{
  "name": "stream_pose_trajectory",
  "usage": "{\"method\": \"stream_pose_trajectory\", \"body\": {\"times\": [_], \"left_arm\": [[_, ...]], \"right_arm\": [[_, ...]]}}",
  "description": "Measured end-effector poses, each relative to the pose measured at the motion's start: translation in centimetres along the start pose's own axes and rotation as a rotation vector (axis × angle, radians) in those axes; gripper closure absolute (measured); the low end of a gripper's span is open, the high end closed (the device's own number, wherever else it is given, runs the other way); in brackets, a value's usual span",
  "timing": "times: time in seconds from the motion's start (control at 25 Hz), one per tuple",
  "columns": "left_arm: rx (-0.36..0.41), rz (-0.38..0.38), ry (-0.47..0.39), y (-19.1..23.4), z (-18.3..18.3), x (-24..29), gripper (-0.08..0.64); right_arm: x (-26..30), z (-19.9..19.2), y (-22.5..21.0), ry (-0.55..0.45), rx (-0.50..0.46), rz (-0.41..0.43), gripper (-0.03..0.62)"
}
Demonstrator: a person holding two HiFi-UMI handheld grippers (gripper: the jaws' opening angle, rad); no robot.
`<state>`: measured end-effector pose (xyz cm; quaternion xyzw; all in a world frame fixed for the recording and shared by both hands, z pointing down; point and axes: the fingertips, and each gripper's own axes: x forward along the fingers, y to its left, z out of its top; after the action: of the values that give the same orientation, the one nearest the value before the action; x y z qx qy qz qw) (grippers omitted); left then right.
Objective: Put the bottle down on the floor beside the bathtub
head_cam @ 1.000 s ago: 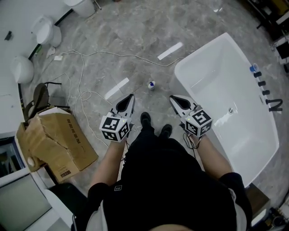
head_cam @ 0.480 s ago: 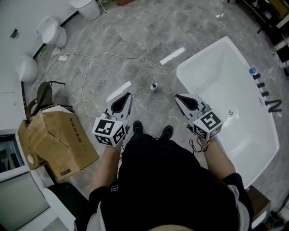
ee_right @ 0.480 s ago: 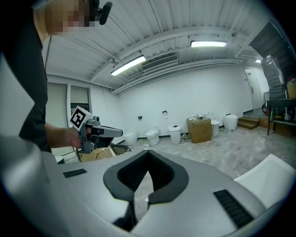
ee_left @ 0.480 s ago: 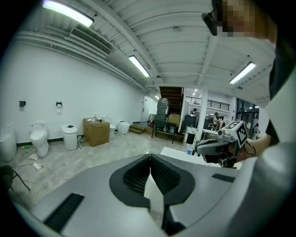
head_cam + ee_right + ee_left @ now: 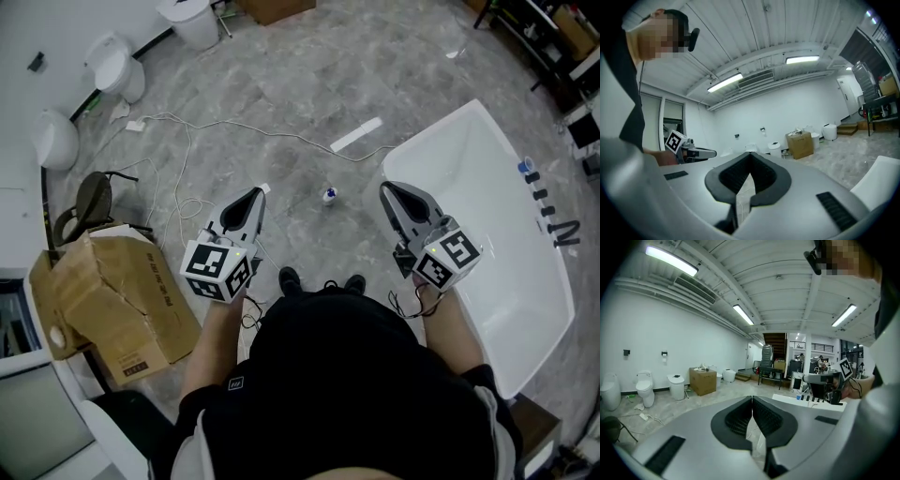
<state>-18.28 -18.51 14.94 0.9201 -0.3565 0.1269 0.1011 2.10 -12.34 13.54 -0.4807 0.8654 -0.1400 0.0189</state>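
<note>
Left jaws: the left gripper (image 5: 255, 193) has its pads pressed together at the tip, with nothing between them.
Right jaws: the right gripper (image 5: 387, 187) is likewise closed tip to tip and carries nothing.
Bottle: the bottle (image 5: 330, 195) is on the floor (image 5: 309, 84), ahead of both tips and roughly midway between them, clear of each. It looks upright, though it is too small to be sure.
Bathtub: the bathtub (image 5: 405, 150) lies just outside the right jaws, and its near corner is close to the bottle on that side.
Task state: judged from how things lie, the bottle is already set down beside the tub and neither gripper has a hold on it.
Risk, feet: the person's shoes (image 5: 291, 278) are behind the jaws and not far from the bottle, so a step forward could kick it over or send it rolling away from the tub.
Risk, cable: a white cable (image 5: 187, 159) loops over the floor ahead of and outside the left jaws, and a foot catching it could drag it into the bottle.
Risk, grippers: a low sweep of either closed tip inward could tip so small a bottle.
</note>
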Motion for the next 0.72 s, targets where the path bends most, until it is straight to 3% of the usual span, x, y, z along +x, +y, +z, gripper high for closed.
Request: {"method": "stream_pose_trajectory", "body": {"times": [0.32, 0.72], "left_arm": [[-0.015, 0.050, -0.089, 5.5, 3.6, 0.4, 0.543], [0.031, 0.043, -0.141, 5.1, 7.6, 2.4, 0.543]], "right_arm": [[2.0, 2.7, -0.9, -0.049, -0.067, -0.095, 0.565], [1.9, 6.9, -2.7, -0.141, -0.135, -0.109, 0.565]]}}
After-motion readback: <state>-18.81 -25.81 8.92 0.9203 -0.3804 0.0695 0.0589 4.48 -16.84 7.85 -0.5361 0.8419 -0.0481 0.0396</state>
